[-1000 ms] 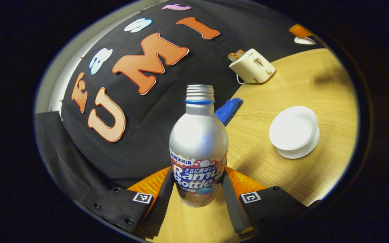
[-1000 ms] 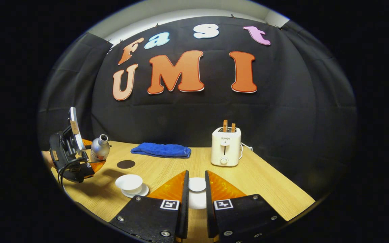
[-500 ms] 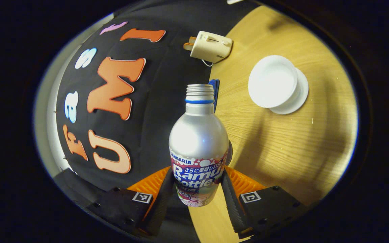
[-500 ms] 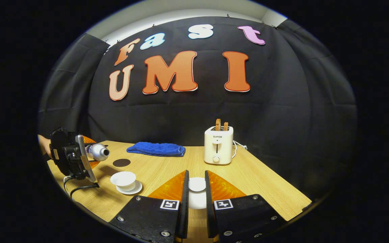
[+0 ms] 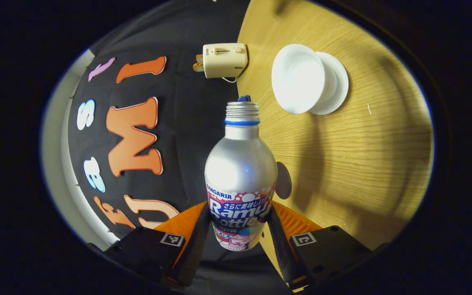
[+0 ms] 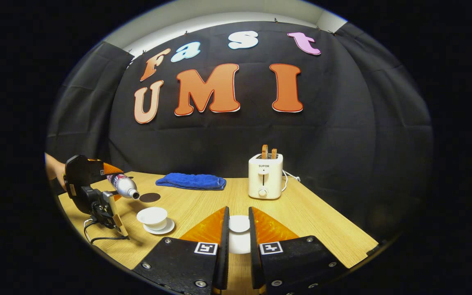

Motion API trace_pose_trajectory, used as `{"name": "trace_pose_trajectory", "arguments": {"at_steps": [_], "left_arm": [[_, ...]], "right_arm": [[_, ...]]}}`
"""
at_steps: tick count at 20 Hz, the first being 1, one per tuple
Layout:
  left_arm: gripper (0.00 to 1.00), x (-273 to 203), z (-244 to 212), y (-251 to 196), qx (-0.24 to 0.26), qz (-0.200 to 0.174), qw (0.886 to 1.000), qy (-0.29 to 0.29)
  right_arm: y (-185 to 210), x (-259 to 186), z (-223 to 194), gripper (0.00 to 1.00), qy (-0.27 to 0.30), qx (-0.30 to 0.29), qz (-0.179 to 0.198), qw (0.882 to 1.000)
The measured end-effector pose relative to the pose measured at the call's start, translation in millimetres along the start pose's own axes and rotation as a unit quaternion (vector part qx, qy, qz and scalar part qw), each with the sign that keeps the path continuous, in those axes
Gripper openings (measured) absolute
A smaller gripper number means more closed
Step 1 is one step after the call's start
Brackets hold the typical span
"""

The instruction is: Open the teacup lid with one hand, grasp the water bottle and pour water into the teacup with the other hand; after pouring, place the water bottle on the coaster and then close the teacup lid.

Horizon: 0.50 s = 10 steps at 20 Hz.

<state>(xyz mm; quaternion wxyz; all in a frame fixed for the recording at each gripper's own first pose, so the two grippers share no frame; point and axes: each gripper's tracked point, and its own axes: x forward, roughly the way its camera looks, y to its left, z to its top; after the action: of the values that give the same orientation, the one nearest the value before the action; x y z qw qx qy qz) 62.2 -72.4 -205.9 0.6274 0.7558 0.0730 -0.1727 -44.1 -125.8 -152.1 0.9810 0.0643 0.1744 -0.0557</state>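
Note:
My left gripper is shut on a silver water bottle, uncapped, gripped low on its printed label. In the right gripper view that bottle is tipped over, its mouth pointing down toward the open white teacup on its saucer. No stream of water can be made out. The teacup lies ahead of the bottle mouth and to its right. A dark round coaster sits just behind the cup. My right gripper is shut on the white teacup lid, held above the table.
A cream toaster with toast stands at the back of the wooden table. A folded blue cloth lies along the far edge. A hand holds the left gripper, and its cable trails on the table.
The left gripper has rolled the bottle from upright to mouth-down and brought it closer to the teacup. The right gripper has barely moved, with the lid still in it.

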Motion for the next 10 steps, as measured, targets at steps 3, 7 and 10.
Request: {"name": "trace_pose_trajectory", "arguments": {"at_steps": [3,7,10], "left_arm": [[0.77,2,1,7,0.046,0.007,0.999,-0.007],[0.77,1,4,15,0.093,0.017,0.995,-0.015],[0.77,1,7,29,0.119,0.034,0.992,-0.019]], "right_arm": [[3,-5,-1,0.23,-0.003,-0.005,0.002,1.000],[2,-9,1,0.23,-0.004,-0.007,0.004,1.000],[1,-10,2,0.23,-0.007,-0.010,0.003,1.000]]}}
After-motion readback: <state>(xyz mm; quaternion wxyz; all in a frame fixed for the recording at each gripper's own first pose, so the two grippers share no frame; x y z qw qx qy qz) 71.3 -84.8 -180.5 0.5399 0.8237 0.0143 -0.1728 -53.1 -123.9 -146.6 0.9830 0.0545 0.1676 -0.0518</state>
